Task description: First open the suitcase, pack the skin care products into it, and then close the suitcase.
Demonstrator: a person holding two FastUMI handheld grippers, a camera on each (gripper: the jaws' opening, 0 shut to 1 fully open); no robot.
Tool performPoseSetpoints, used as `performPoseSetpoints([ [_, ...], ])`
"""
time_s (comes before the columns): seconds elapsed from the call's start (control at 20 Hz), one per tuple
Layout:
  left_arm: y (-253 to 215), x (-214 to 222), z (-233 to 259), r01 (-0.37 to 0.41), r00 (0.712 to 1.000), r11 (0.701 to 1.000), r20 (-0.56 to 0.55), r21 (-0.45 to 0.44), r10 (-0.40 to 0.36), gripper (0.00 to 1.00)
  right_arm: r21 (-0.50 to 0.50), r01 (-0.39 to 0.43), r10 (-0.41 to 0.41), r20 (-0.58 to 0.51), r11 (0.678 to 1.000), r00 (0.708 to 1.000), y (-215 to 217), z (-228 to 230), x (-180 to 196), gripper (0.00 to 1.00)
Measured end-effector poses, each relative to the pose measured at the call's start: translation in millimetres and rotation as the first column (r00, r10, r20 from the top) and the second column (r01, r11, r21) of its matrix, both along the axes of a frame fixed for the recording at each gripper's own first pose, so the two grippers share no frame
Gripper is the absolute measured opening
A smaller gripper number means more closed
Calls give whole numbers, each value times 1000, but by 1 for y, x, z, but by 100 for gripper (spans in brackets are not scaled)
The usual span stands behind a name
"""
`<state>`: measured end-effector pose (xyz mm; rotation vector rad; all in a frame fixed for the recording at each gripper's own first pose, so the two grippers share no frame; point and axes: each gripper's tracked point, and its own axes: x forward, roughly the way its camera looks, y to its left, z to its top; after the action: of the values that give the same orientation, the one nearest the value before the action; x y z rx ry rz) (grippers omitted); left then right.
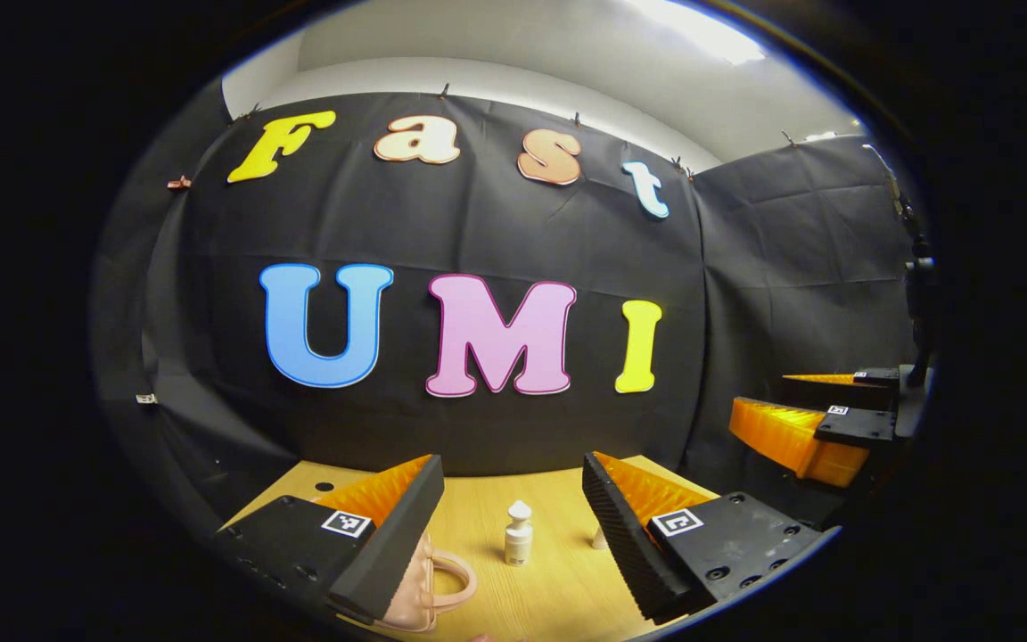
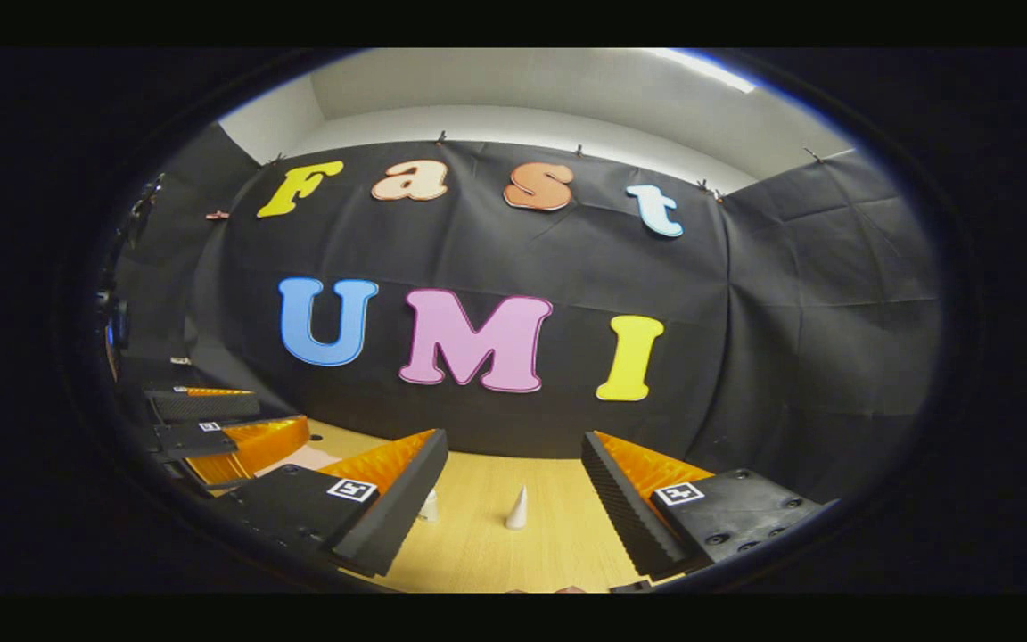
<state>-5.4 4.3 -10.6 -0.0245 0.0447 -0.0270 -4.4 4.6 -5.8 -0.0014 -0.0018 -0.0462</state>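
the left tool [image 1: 513, 522] hangs above the pale wooden desk [image 1: 558, 597] with its two black, orange-backed fingers spread wide and nothing between them. seen from the left gripper view, a small white pump bottle with a rounded cap [image 1: 519, 533] stands upright on the desk, framed in the gap between those fingers. to the left of that bottle, partly behind the left finger, lies a small pink suitcase with a looped handle [image 1: 429, 584]; its lid looks shut. to the right of the bottle, a small pale item peeks out beside the right finger, too hidden to identify. the right tool [image 2: 513, 504] is likewise wide apart and holds nothing. in the right gripper view, a small white cone-shaped item [image 2: 517, 508] stands on the desk between its fingers, and another white item [image 2: 429, 506] sits just beside its left finger.
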Motion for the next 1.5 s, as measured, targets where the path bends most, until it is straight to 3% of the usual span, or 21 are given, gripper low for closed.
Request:
performPoseSetpoints([
  [0.15, -4, 7, -50, 16, 990, 997, -136, -78, -27, 98, -3, 13, -13, 15, 1000, 1000, -4, -2, 2, 96],
  [0.3, -7, 26, -97, 27, 971, 998, -235, -58, -40, 98, 8, -12, 12, -2, 1000, 1000, -5, -15, 7, 97],
  [0.4, -13, 35, -147, 21, 923, 993, -379, -116, -64, 99, 3, -33, 34, -22, 999, 999, -14, -25, 14, 96],
  [0.5, -3, 52, -183, -64, 885, 986, -466, -157, -16, 99, 7, -42, 42, -26, 999, 999, -31, -34, 22, 95],
  [0.7, 23, 80, -220, -203, 832, 965, -549, -165, 81, 98, 44, -61, 65, -87, 997, 994, -69, -67, 46, 97],
  [1.0, 65, 106, -265, -322, 750, 943, -631, -86, 199, 96, 44, -97, 103, -160, 994, 982, -129, -114, 88, 97],
  [1.1, 69, 108, -278, -342, 712, 935, -674, -91, 195, 96, 57, -84, 94, -202, 995, 975, -141, -130, 95, 97],
  [1.15, 65, 114, -287, -338, 706, 935, -686, -105, 178, 96, 77, -84, 98, -206, 993, 974, -141, -133, 99, 98],
  [1.2, 66, 112, -290, -340, 701, 934, -691, -106, 177, 89, 94, -80, 98, -216, 992, 971, -141, -137, 102, 97],
  [1.5, 72, 114, -315, -324, 633, 946, -750, -32, 192, 86, 112, -73, 98, -231, 991, 968, -127, -143, 118, 97],
])
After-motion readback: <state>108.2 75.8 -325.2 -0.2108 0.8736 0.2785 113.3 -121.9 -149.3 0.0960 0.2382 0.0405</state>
